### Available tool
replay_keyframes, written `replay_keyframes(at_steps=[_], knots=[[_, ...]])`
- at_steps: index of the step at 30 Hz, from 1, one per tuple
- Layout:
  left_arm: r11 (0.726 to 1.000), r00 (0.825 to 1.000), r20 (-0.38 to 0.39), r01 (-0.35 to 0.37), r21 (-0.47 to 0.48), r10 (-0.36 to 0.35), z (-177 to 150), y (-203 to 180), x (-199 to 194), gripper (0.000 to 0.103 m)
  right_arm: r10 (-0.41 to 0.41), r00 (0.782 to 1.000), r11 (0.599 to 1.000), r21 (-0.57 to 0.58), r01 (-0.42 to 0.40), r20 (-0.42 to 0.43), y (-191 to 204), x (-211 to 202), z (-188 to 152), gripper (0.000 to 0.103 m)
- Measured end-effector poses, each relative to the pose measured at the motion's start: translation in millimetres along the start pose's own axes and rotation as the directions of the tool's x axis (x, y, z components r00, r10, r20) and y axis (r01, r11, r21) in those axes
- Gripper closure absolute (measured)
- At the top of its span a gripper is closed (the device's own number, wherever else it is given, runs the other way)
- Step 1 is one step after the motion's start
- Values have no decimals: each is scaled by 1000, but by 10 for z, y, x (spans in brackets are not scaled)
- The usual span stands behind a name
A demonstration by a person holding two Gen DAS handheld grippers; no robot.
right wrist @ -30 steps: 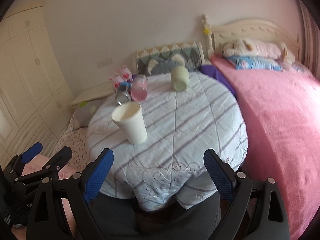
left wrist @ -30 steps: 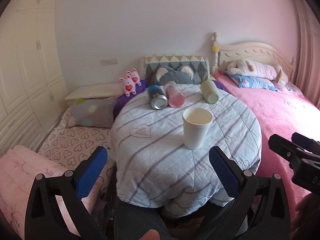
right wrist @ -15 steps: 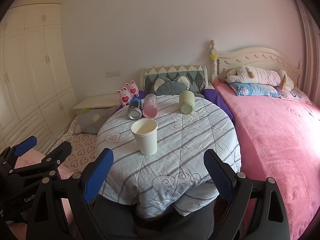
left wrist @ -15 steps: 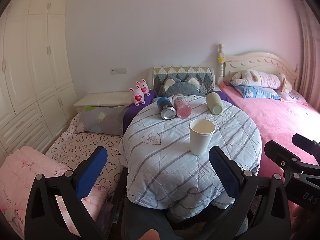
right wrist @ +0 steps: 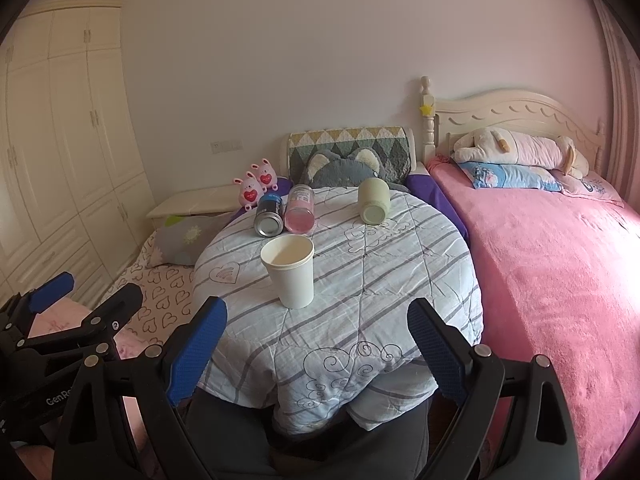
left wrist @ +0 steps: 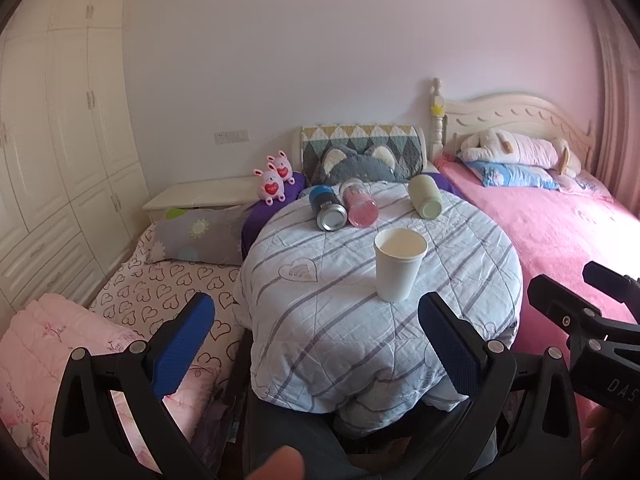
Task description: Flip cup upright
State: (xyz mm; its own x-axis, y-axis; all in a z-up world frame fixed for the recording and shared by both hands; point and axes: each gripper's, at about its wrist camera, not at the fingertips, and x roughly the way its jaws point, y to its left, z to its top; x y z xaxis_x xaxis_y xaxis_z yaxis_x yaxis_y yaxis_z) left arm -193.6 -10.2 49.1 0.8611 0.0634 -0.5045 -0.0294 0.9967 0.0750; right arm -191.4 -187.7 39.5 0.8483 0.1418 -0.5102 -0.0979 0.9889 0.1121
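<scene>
Here, at the far left, a cream wardrobe (left wrist: pixel 60 152) lines the wall, with a heart-print bedspread (left wrist: pixel 160 292) below it. My left tool (left wrist: pixel 316 334) hangs with its blue pads spread wide, gripping nothing, short of the near edge of the round table (left wrist: pixel 320 320) under its striped quilt. Towards the table's far side lie a blue-and-silver can (left wrist: pixel 327 208) and a pink bottle (left wrist: pixel 360 203), on their sides and touching each other, with two pink bunny toys (left wrist: pixel 275 177) beyond them.

The white paper cup (left wrist: pixel 399 264) stands upright, mouth up, right of the table's middle. In the left wrist view it sits just above and inside my left tool's right pad, apart from it. In the right wrist view the cup (right wrist: pixel 290 270) is ahead of my right tool (right wrist: pixel 316 338) and towards its left pad, not touching; this tool is also wide open and empty.

Further right a pale green cup (right wrist: pixel 374 200) lies on its side near the far edge. A pink bed (right wrist: pixel 560 272) with a plush toy (right wrist: pixel 520 148) fills the right.
</scene>
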Motion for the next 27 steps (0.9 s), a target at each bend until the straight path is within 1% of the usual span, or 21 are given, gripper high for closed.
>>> replay_keyframes(at_steps=[2,5,9,16,27], knots=[[1000,1000,-19,2,6,-2,-17,-26,42,0,1,1000,1000,4,-1,-6,-22,27,3,10],[1000,1000,-27,6,5,-6,-28,-45,68,0,2,1000,1000,7,-2,-16,-48,65,-7,10],[1000,1000,-26,7,6,-7,-29,-64,74,0,3,1000,1000,13,-2,-27,-75,106,-30,10],[1000,999,-46,19,5,-19,-38,-67,128,0,5,999,1000,19,-4,-42,-100,159,-55,10],[999,998,-49,36,15,-36,-45,-91,139,0,2,999,1000,21,-2,-42,-109,166,-63,10]])
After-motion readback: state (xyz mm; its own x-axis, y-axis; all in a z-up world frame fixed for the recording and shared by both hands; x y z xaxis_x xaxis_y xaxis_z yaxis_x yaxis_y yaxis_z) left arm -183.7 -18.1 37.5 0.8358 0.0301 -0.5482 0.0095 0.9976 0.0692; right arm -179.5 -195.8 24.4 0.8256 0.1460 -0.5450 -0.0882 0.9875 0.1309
